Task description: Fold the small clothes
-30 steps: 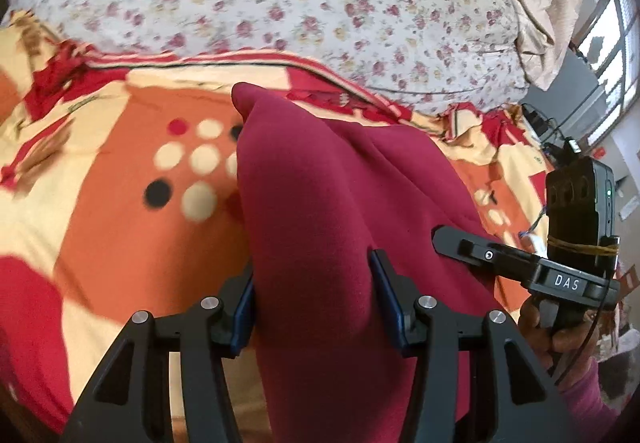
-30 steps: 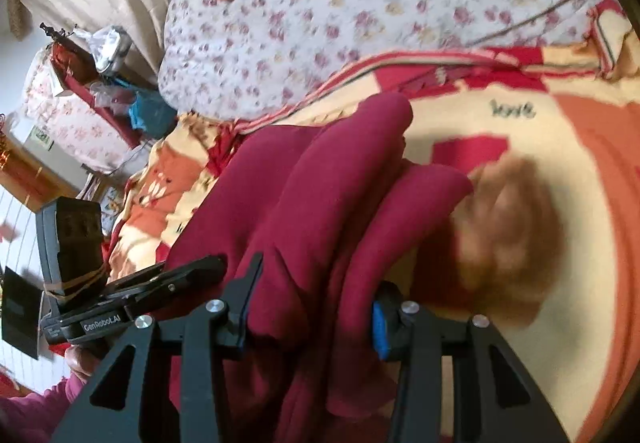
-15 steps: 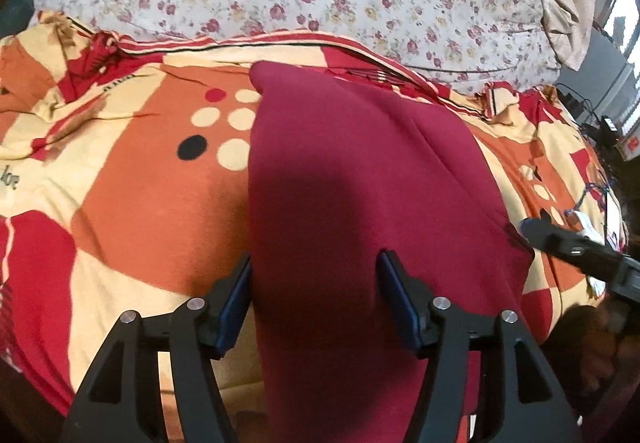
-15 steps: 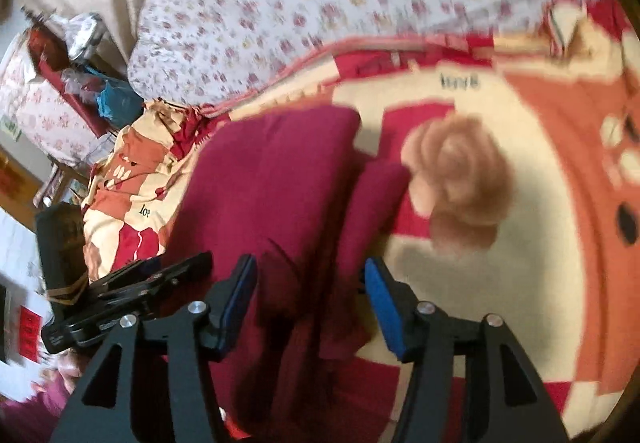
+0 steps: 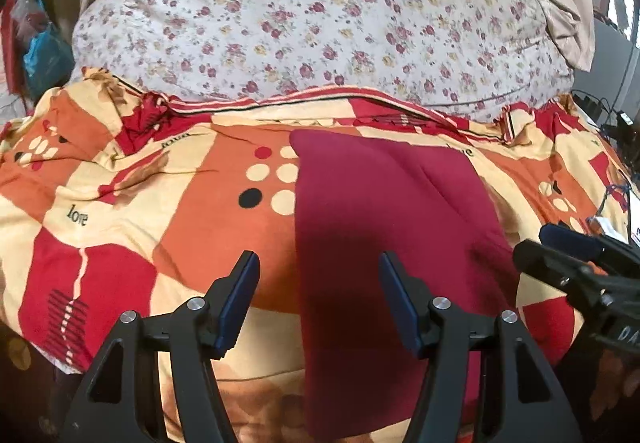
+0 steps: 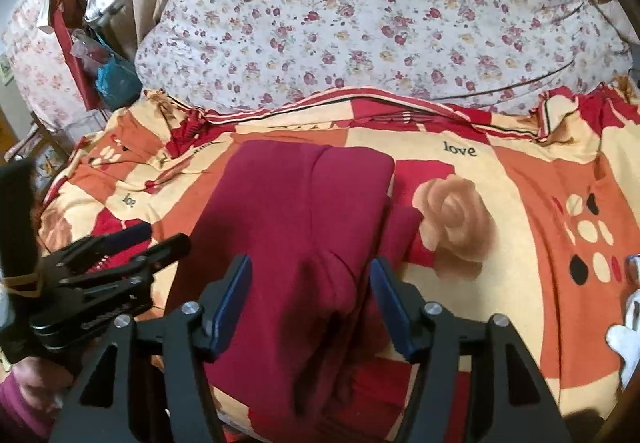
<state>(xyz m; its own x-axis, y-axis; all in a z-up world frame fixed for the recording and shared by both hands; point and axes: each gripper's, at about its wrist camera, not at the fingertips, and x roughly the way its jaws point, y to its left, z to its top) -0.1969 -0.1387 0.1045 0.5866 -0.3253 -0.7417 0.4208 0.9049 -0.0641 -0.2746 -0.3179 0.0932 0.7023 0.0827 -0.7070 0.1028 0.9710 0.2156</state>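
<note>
Both grippers lifted back off the maroon garment (image 5: 384, 227), left gripper (image 5: 320, 295) and right gripper (image 6: 310, 293) jaws spread, empty, garment folded flat on patterned bedspread (image 5: 168, 227), long axis pointing toward floral quilt (image 5: 320, 31).

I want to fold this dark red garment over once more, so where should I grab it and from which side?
Judging by how it lies, take the dark red garment at its near end, coming in low from the person's side. It lies as a long flat strip running away across the patterned bedspread, and both the left hand-held gripper and the right hand-held gripper are open over that end.
</note>
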